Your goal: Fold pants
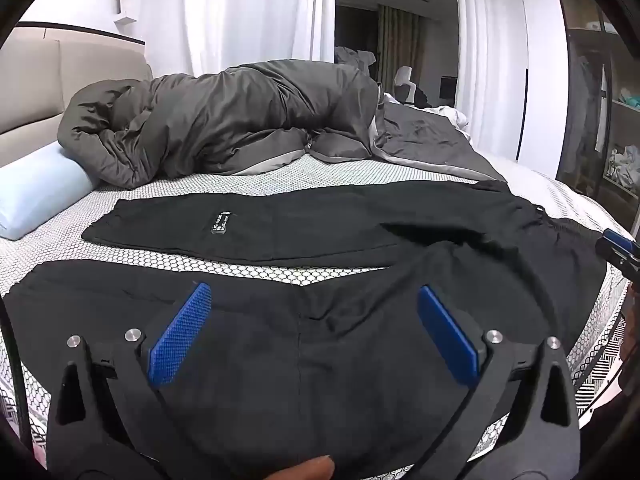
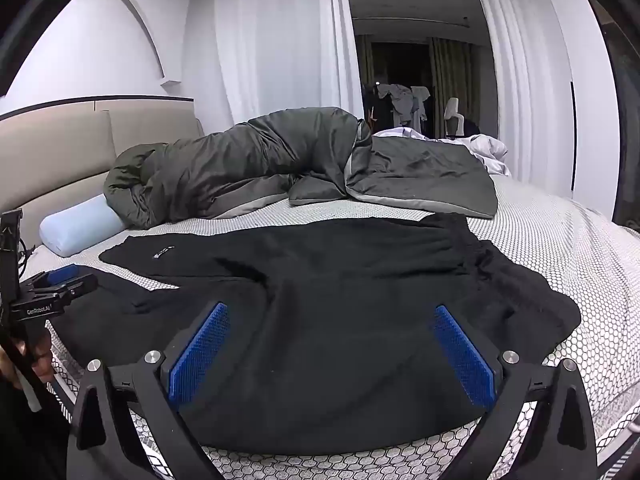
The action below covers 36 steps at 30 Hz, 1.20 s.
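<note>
Black pants point(image 1: 304, 236) spread flat on honeycomb-patterned mattress point(image 1: 256, 184), legs parted, both pointing toward pale blue pillow point(image 1: 36, 200); waistband toward opposite side. Left gripper point(image 1: 314, 320) over near leg, jaws released, holding nothing. Right gripper point(image 2: 330, 340) over seat area, jaws likewise spread wide, empty. Grey duvet point(image 2: 256, 168) heaped behind pants, along beige headboard point(image 2: 52, 152).
</note>
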{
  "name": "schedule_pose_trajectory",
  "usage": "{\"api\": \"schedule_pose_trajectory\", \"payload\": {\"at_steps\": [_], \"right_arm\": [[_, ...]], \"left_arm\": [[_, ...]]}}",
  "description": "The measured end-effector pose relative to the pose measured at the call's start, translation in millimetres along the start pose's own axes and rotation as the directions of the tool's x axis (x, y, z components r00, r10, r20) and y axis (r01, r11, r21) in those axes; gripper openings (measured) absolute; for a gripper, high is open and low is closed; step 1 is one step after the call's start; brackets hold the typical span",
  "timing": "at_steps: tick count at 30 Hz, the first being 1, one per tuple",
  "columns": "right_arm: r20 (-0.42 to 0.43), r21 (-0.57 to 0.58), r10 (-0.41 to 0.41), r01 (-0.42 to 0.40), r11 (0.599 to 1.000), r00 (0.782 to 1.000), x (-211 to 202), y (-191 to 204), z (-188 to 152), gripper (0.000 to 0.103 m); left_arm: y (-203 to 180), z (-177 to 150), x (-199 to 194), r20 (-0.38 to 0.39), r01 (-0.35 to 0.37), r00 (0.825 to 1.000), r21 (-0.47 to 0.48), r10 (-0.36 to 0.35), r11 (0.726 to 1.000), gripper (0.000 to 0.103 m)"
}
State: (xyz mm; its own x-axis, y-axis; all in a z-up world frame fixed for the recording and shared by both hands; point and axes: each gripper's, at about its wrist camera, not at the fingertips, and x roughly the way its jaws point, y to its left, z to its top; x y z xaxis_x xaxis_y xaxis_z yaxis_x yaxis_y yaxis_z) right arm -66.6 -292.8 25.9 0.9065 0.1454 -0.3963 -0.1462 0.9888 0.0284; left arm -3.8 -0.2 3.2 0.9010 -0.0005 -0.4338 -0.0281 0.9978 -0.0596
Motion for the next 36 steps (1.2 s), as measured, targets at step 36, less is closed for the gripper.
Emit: {"api": "schedule_pose_trajectory", "payload": {"at_steps": [36], "right_arm": [[-0.010, 0.009, -0.017, 0.017, 1.000, 1.000, -0.2, -1.0, 0.7, 0.103]], "left_arm": [[4.1, 2.5, -2.3, 0.009, -0.007, 1.000, 0.007, 0.007, 1.000, 0.103]]}}
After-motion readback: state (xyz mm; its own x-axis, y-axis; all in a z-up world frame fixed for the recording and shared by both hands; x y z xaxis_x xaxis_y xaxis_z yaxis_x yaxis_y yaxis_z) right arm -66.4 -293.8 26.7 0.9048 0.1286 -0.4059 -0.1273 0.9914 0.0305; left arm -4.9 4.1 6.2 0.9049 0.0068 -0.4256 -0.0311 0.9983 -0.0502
